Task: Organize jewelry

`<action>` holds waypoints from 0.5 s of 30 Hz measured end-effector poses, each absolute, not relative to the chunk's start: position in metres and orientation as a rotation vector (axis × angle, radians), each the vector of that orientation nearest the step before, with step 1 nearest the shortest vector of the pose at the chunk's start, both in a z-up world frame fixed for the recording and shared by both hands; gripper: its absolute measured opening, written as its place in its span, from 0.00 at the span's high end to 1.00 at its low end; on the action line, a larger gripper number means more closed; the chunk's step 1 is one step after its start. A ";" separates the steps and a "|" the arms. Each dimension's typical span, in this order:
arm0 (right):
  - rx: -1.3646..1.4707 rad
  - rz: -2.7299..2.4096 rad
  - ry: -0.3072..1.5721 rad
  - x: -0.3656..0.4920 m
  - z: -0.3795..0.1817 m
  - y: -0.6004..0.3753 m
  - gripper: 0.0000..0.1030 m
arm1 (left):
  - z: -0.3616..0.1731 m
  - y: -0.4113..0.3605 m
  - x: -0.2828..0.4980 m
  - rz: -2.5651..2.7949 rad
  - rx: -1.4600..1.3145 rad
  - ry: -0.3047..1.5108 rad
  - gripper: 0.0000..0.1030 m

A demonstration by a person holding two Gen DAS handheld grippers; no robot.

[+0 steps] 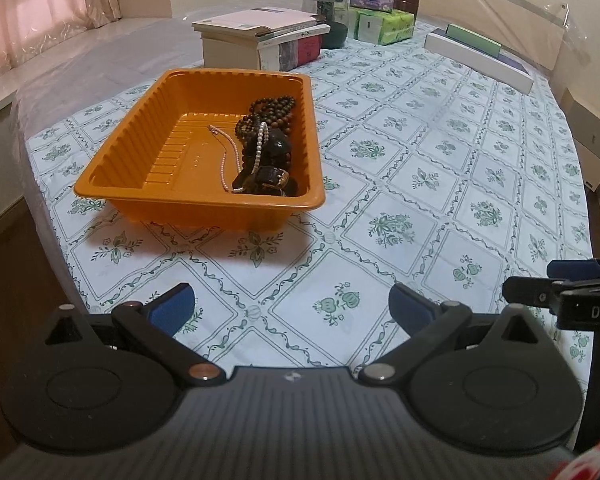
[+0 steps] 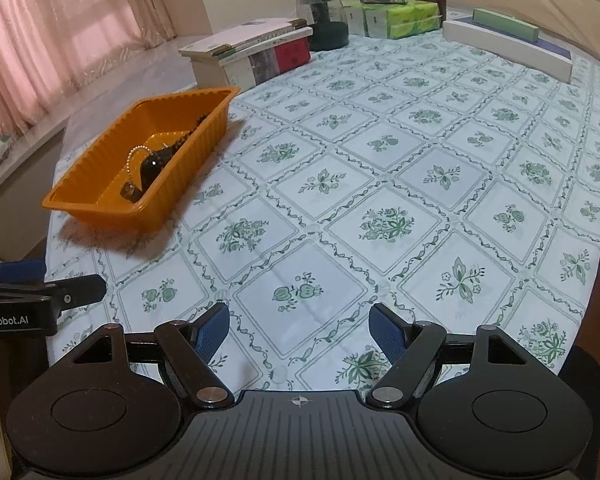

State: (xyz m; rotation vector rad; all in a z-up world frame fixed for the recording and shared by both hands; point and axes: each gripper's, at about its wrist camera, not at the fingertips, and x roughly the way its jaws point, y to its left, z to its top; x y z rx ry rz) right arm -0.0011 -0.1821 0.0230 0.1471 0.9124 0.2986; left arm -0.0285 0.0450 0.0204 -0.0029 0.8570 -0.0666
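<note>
The jewelry (image 1: pixel 266 148) is all heaped in the right half of the orange tray (image 1: pixel 112 178); dark wooden bead strands, a white pearl strand (image 1: pixel 260 144) draped over the top, a thin pinkish pearl chain (image 1: pixel 226 160) trailing out toward the bare middle of the tray, and what looks like a watch at the near end; nothing else of it is loose on the counter (image 1: pixel 420 168) as far as I can see. The tray's long axis runs away from the cameras, toward the stack of books (image 1: pixel 260 38) behind it.

Key thing for the next move: the tray sits ahead and a bit left of the left gripper (image 1: pixel 292 306), pretty much straight up its line; from the right gripper (image 2: pixel 300 326) it's far off to the left, well apart, with the tray's side wall hiding most of the pile. So I'd guess the left one is the nearer and has the cleaner reach in over the near rim.

Both pairs of fingers are spread wide apart and holding nothing; both hover low over the flowered cloth at the near edge of the counter, side by side.
</note>
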 end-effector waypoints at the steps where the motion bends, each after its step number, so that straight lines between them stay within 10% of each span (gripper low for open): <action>1: 0.145 0.300 0.914 -0.001 0.023 -0.181 0.26 | 0.020 0.045 -0.028 -0.068 -0.004 0.859 0.01; 15: 0.110 0.310 0.926 0.002 0.022 -0.172 0.26 | 0.019 0.043 -0.027 -0.062 0.012 0.858 0.00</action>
